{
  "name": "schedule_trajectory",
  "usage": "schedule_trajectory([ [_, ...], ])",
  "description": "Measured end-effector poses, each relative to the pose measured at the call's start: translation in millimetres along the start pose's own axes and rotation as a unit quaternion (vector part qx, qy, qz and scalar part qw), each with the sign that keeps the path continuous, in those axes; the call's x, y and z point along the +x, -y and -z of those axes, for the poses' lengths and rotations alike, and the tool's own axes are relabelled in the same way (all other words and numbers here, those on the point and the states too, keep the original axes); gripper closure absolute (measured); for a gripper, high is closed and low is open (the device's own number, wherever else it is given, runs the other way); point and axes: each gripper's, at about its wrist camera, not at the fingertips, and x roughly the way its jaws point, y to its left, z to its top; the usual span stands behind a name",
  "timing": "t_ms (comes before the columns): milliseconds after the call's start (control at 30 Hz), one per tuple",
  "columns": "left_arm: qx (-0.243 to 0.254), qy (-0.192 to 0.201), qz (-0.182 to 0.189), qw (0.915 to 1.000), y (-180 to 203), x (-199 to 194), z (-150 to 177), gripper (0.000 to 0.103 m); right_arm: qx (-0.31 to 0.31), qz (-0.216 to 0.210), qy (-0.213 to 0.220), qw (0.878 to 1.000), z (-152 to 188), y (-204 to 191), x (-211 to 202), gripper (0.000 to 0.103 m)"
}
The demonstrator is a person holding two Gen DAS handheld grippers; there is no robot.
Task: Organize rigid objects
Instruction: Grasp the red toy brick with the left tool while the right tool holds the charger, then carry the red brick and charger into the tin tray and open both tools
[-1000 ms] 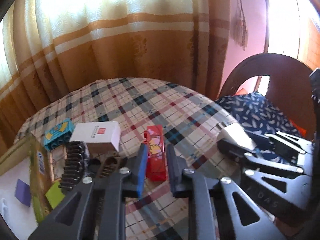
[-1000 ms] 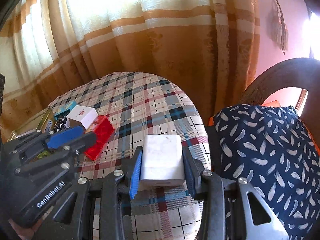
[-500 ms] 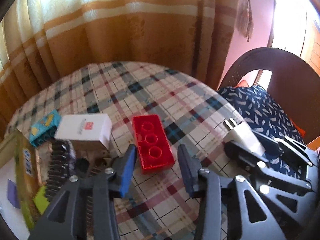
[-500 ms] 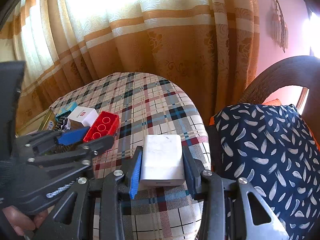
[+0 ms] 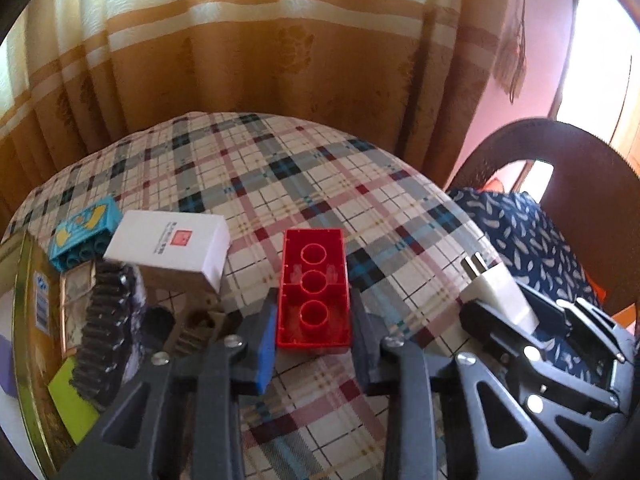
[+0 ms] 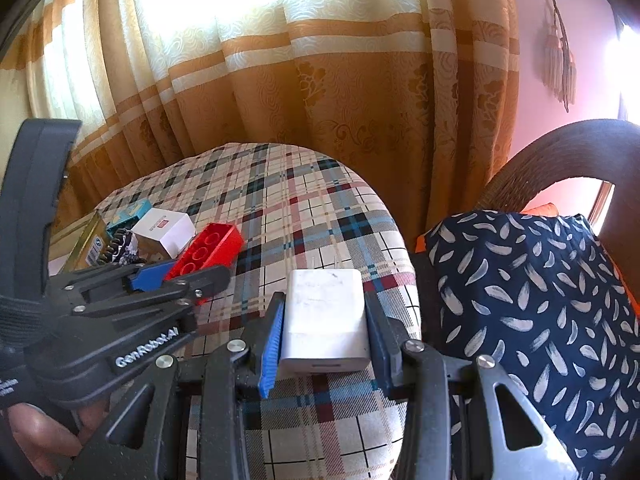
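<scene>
2 claws in my view: left claw (image 5: 314,332) pinches the red brick (image 5: 315,287) (hollow side up) on the plaid counter (image 5: 248,184). Right claw (image 6: 324,330) holds the white charger (image 6: 325,322).

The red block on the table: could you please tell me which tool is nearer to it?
Left. The left tool closes around the red block; the right tool holds a white charger off to the side.

1. A room in a home is shown, most likely a living room.
2. The far side is closed off by long cream and tan curtains (image 6: 320,80) lit from behind.
3. A tassel (image 6: 558,68) is hung on the pink wall at right.
4. A round table is covered by a plaid tablecloth (image 5: 248,184).
5. A dark wooden chair (image 5: 580,168) with a feather-print cushion (image 6: 540,300) is placed at right.
</scene>
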Motion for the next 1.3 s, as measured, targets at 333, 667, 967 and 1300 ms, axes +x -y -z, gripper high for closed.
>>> schedule_trajectory([
  [333, -0.009, 0.077, -0.037, 0.9963, -4.9, -56.7, 10.3, 0.073, 0.027, -0.016, 0.010, 0.999, -6.0, -8.2, -17.4, 0.062],
  [667, -0.022, 0.119, -0.087, 0.9888, -33.7, -101.7, 22.2, 0.073, -0.023, -0.039, 0.033, 0.998, -13.0, -63.3, -39.4, 0.062],
  [967, -0.049, 0.143, -0.126, 0.9804, -71.0, -130.7, 35.2, 0.073, -0.062, -0.063, 0.053, 0.995, -16.9, -111.5, -54.9, 0.062],
  [1300, -0.116, 0.144, -0.152, 0.9710, -125.0, -149.8, 62.7, 0.073, -0.110, -0.102, 0.064, 0.987, -14.5, -167.1, -63.1, 0.062],
])
